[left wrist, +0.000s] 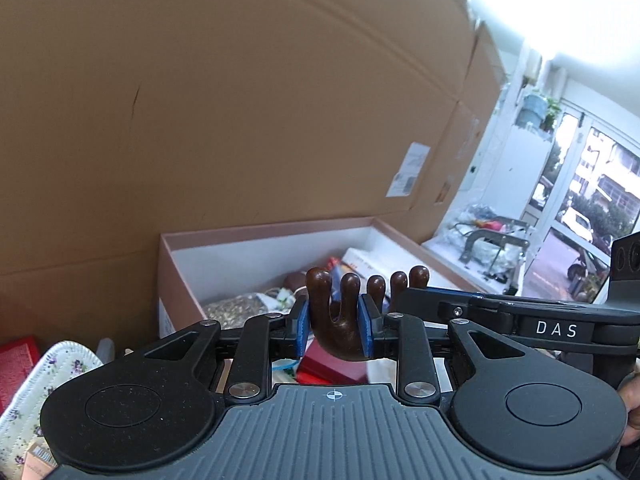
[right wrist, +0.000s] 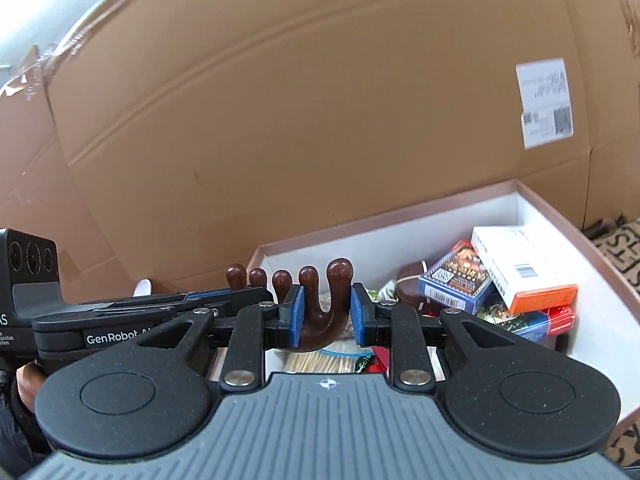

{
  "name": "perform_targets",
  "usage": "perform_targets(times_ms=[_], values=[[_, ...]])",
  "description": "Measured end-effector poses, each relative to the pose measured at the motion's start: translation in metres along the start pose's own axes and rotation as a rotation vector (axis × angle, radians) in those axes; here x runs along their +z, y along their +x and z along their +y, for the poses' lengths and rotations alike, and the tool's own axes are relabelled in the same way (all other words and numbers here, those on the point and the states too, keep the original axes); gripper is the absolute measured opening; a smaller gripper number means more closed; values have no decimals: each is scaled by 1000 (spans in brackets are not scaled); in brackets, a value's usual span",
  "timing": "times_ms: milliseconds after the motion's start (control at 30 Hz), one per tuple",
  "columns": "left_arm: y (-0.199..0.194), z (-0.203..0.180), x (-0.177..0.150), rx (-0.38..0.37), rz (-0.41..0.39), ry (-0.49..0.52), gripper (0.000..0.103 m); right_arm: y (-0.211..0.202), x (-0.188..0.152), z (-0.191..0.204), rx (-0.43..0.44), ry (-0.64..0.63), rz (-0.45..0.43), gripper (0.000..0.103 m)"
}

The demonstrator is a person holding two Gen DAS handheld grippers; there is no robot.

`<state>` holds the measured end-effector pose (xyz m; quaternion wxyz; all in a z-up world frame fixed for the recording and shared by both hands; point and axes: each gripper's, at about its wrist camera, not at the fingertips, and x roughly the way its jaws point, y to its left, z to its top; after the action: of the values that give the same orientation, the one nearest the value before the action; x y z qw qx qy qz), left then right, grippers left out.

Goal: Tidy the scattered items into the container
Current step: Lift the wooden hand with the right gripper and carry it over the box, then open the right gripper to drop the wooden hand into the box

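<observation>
Both claws grip one dark wooden pronged massager [left wrist: 340,320]: the left claw [left wrist: 334,328] closes on its left end and the right claw [right wrist: 325,316] on its right end, holding it above the near edge of the pink container [right wrist: 560,216]. Card packs [right wrist: 454,276], a white-and-orange box [right wrist: 520,268] and other small items already lie inside. A floral cloth [left wrist: 44,376] and a red box [left wrist: 18,364] remain outside at the left, so tidying appears partly done.
</observation>
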<state>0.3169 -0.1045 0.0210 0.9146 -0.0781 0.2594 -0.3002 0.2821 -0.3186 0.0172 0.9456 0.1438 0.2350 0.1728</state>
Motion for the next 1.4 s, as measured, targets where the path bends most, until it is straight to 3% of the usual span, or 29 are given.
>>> perform_targets(times_ms=[67,100,133,167,200,233,367,900,1400], values=[[6,4,0,4,12,-11,26,10,1,-7,-1,14,21,28],[9,7,0,7,18,-16,43,14,1,-8,0,21,28,30],[12,8,0,18,25,-30,45,17,2,-9,7,35,34,31],[14,10,0,29,33,-45,62,19,2,-10,11,46,37,50],[15,11,-1,66,34,-67,81,18,1,-9,-7,44,15,82],[13,12,-1,69,13,-74,83,16,1,-9,-24,42,-6,89],[0,12,0,97,-45,-54,103,3,0,-10,-24,23,-53,89],[-17,18,1,100,-57,-57,103,-10,-14,-2,-37,26,-86,102],[-83,9,-24,116,-107,-45,103,-49,-37,36,-56,-2,-116,103]])
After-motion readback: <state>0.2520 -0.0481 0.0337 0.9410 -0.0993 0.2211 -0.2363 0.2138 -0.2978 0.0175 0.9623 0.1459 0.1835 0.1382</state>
